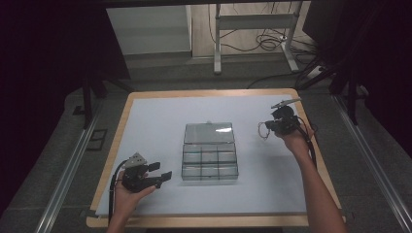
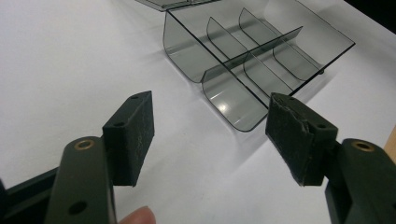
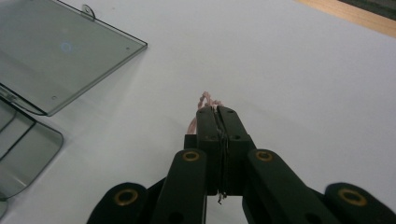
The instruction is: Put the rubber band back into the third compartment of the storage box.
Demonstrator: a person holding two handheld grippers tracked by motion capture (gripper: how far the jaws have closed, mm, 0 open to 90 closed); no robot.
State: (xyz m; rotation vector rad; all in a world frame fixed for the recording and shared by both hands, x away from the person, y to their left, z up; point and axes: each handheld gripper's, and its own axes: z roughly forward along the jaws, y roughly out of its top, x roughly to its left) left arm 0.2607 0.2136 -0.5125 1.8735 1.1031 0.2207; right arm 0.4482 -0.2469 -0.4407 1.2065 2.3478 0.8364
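The right gripper (image 1: 268, 127) is clenched on a thin pinkish chain (image 1: 264, 132), lifted above the white mat (image 1: 155, 121) right of the open clear compartment box (image 1: 210, 158); the left gripper (image 1: 160, 174) rests released, near the box's left corner

Thin pinkish bracelet (image 1: 265, 130) — dangling, looped, off the table.

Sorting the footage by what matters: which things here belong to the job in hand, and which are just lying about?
Belongs to the job:
- pinkish bracelet, pinched in the shut right tool
- clear compartment box, lid open
- left tool, open, waiting beside the box

Just lying about:
- white mat on the table
- metal frame and cables on the floor beyond
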